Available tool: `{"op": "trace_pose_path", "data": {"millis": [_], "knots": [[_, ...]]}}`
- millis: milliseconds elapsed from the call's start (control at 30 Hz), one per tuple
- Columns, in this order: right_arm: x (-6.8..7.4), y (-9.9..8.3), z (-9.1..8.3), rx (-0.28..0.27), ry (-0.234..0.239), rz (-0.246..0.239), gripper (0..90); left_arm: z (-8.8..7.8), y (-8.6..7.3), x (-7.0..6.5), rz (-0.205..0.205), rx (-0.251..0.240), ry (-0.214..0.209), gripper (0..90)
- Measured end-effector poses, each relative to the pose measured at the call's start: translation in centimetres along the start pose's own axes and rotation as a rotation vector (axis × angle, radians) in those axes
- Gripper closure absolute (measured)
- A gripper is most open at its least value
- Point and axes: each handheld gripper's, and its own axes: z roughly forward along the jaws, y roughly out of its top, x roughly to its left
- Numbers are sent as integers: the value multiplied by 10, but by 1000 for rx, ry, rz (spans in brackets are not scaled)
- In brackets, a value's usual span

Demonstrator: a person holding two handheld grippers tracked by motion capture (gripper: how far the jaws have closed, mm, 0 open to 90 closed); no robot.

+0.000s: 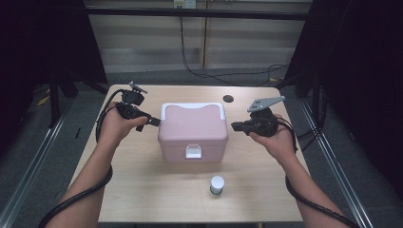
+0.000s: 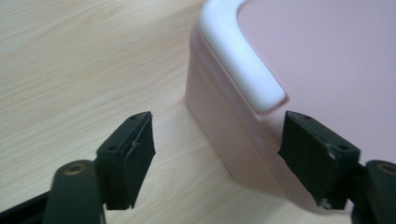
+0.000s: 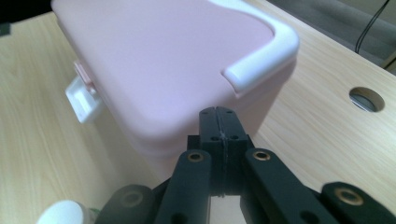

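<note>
The box (image 1: 192,132) sits mid-table, lid down, white handle (image 1: 192,106) folded flat at its far side. Nearest us, in front of the box, stands a small white-capped bottle (image 1: 217,185). Our left gripper (image 1: 151,121) hangs beside the box's left wall, jaws spread and empty, likely ready to take the handle. Our right gripper (image 1: 236,126), at the box's right, is closed on nothing.

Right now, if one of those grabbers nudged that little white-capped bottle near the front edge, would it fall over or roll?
The small bottle stands upright on the table, taller than it is wide, so a high push would probably tip it. It looks round, so once down it would likely roll. Its smooth cap may be slippery.
</note>
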Motion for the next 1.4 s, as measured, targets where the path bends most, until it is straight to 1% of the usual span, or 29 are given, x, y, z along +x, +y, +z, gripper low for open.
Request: {"op": "trace_pose_path", "data": {"millis": [67, 100, 133, 167, 233, 267, 300, 333, 367, 400, 500, 533, 567, 633, 667, 733, 767, 867, 900, 1000, 1067, 1100, 1133, 1233, 1300, 1367, 1400], "knots": [[3, 5, 1, -12, 9, 5, 898, 0, 4, 1, -13, -12, 2, 228], [5, 8, 3, -18, 21, 8, 898, 1, 7, 1, -22, -7, 1, 218], [5, 8, 3, -18, 21, 8, 898, 1, 7, 1, -22, -7, 1, 214], [7, 11, 5, -13, 38, 14, 898, 3, 11, 0, -30, -6, -6, 212], [8, 13, 6, -14, 43, 13, 898, 5, 13, 0, -34, -12, -12, 210], [9, 15, 8, -15, 57, 18, 898, 6, 15, 0, -37, -14, -14, 206], [11, 17, 11, -12, 59, 18, 896, 10, 18, -1, -40, -16, -13, 192], [11, 17, 11, -12, 59, 18, 896, 10, 18, -1, -40, -16, -13, 173], [13, 19, 15, -13, 61, 13, 892, 13, 22, -1, -56, -25, -7, 163], [13, 19, 15, -13, 61, 13, 892, 13, 22, -1, -56, -25, -7, 163], [16, 20, 22, -5, 72, 10, 892, 19, 26, -1, -77, -51, -20, 163], [16, 19, 24, 1, 73, 5, 894, 21, 28, -1, -81, -48, -20, 163], [17, 19, 26, -9, 79, 14, 895, 25, 30, -1, -79, -39, -29, 163], [17, 20, 26, -8, 80, 13, 899, 27, 31, -2, -84, -37, -28, 163], [17, 20, 26, -3, 83, 10, 900, 29, 32, -3, -78, -35, -30, 163], [18, 21, 26, 5, 79, 2, 900, 32, 34, -3, -83, -42, -38, 163], [18, 20, 26, 0, 79, 6, 900, 35, 36, -4, -93, -44, -44, 163], [17, 20, 26, -3, 82, 14, 900, 38, 36, -4, -98, -45, -50, 162], [17, 19, 26, -4, 84, 18, 900, 39, 37, -4, -107, -49, -53, 161], [17, 20, 26, 3, 84, 12, 900, 41, 38, -5, -109, -52, -65, 162], [17, 21, 27, 6, 84, 12, 900, 42, 39, -7, -103, -52, -74, 163], [17, 20, 26, 7, 85, 20, 900, 43, 39, -8, -106, -52, -85, 165], [17, 20, 26, 7, 85, 20, 900, 43, 39, -8, -106, -52, -85, 167], [18, 20, 26, 5, 77, 21, 900, 45, 39, -11, -106, -54, -104, 173], [19, 20, 26, 5, 74, 24, 900, 45, 39, -13, -94, -51, -98, 170], [18, 20, 27, 7, 77, 30, 900, 44, 39, -15, -93, -47, -97, 171], [18, 21, 27, 9, 77, 31, 900, 43, 39, -15, -87, -37, -97, 174]]}}
